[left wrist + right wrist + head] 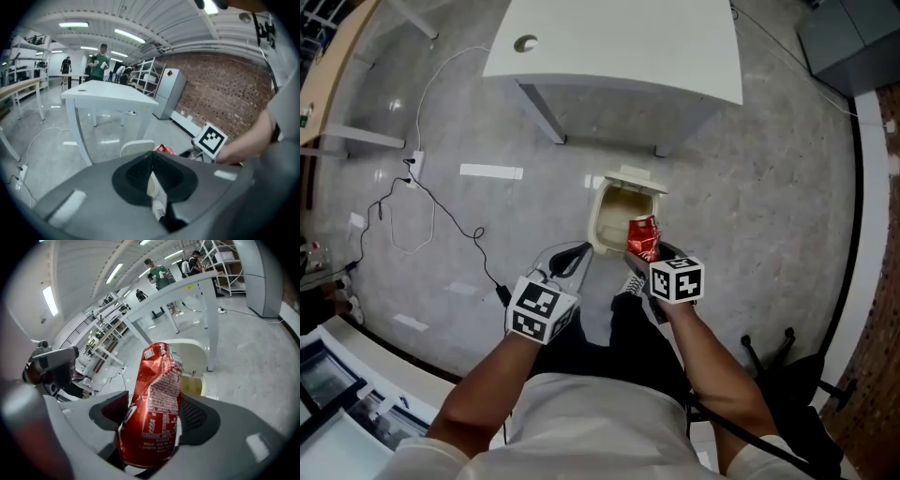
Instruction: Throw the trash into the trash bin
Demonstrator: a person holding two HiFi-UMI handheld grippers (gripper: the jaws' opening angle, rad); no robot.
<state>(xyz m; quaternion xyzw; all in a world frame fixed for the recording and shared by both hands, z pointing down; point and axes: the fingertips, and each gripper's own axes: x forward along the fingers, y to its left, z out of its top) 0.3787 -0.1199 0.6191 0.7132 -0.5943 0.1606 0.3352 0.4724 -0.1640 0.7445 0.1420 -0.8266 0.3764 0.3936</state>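
Note:
A crushed red drink can is clamped in my right gripper, right over the near rim of the cream trash bin, whose lid stands open. In the right gripper view the can stands upright between the jaws of the right gripper, with the bin just beyond it. My left gripper hangs to the left of the bin, jaws closed together and empty. In the left gripper view the left gripper has its pads meeting, and the bin's lid and the can show past them.
A white table stands just beyond the bin. A black cable and a power strip lie on the grey floor at left. A black chair base is at lower right. People stand far off.

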